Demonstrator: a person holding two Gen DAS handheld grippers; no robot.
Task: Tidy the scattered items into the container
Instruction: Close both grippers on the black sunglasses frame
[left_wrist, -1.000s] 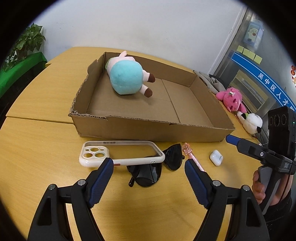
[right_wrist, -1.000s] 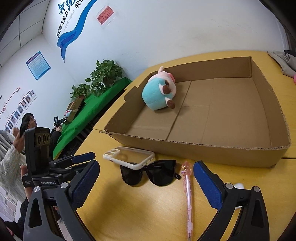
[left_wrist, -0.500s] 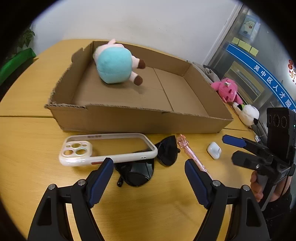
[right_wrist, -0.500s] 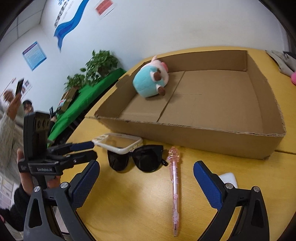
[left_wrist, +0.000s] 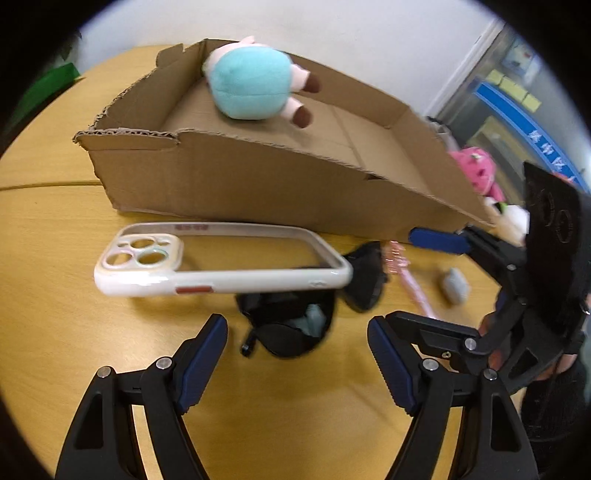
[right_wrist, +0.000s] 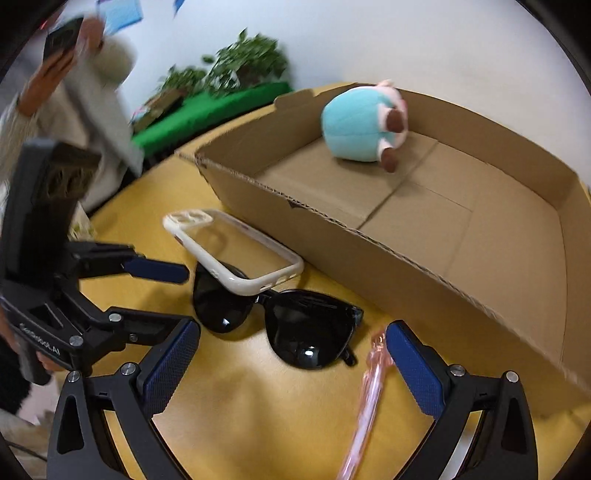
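1. L gripper (left_wrist: 297, 332): jaws wide apart, nothing clamped, angled down.
2. R gripper (right_wrist: 291, 350): jaws spread, nothing between pads, tilted down.
3. Both hand-held, close together.

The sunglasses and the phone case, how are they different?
The sunglasses are black with dark lenses; the phone case is white-rimmed with a see-through back. The sunglasses lie flat on the table; the phone case is tilted, one end propped on the sunglasses. The phone case has round camera holes; the sunglasses have none. Both sit outside the cardboard box, in front of it.
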